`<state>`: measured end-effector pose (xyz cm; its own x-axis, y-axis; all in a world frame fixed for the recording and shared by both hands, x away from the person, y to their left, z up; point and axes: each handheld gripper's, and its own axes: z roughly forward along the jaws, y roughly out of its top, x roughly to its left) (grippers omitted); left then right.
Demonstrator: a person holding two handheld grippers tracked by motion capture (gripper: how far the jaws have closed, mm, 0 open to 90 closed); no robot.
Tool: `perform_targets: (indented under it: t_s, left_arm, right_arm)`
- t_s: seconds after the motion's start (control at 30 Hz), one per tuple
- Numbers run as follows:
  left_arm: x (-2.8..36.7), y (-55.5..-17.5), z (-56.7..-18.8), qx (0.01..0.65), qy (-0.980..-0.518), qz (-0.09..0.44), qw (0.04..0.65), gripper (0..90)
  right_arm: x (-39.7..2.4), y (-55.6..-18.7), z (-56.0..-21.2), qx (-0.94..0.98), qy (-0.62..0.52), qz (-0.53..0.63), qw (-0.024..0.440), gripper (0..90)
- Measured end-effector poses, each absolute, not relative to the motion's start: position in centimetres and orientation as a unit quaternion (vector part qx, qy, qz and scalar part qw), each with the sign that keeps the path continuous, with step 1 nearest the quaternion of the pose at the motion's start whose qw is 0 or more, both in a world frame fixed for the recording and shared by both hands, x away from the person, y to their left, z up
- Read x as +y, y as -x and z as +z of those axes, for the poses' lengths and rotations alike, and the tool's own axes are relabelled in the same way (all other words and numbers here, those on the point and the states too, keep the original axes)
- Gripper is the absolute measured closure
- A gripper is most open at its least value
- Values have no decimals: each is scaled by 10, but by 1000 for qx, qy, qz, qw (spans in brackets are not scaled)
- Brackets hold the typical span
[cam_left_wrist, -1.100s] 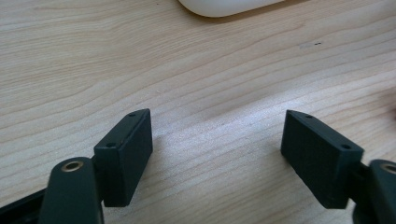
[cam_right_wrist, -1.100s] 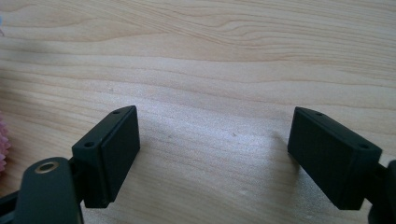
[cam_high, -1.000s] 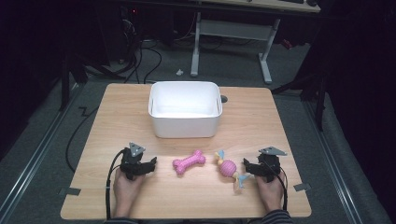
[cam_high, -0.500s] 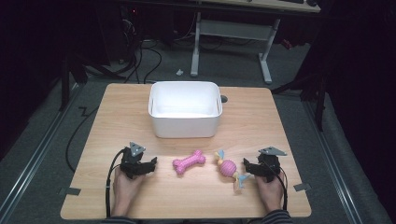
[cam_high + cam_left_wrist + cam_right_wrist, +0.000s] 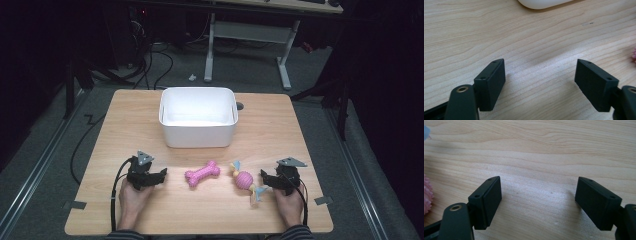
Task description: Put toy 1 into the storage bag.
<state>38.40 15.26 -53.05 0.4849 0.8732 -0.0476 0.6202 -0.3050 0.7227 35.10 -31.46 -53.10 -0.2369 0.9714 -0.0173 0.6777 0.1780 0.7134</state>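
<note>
Right gripper (image 5: 265,179) just beside pink ribbed ball toy (image 5: 244,180), jaws wide, just been closing slightly, nothing between; left gripper (image 5: 157,176) agape, empty, near knobby pink bone (image 5: 202,173); smooth wooden table (image 5: 280,130).

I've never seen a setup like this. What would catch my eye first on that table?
Probably the white plastic tub at the far middle of the wooden table. In front of it lie two bright toys: a pink rubber bone and, to its right, a pink ribbed ball toy with blue and yellow ends. A person's hands rest at the near edge, each with a black gripper, left gripper and right gripper, both open.
</note>
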Motion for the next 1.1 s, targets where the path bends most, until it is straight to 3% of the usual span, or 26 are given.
perform_targets:
  t_s: [1.1]
  left_arm:
    - [137, -372, -473, 397, -834, 154, 351, 310]
  right_arm:
    - [-314, -351, -531, 728, -565, 301, 245, 225]
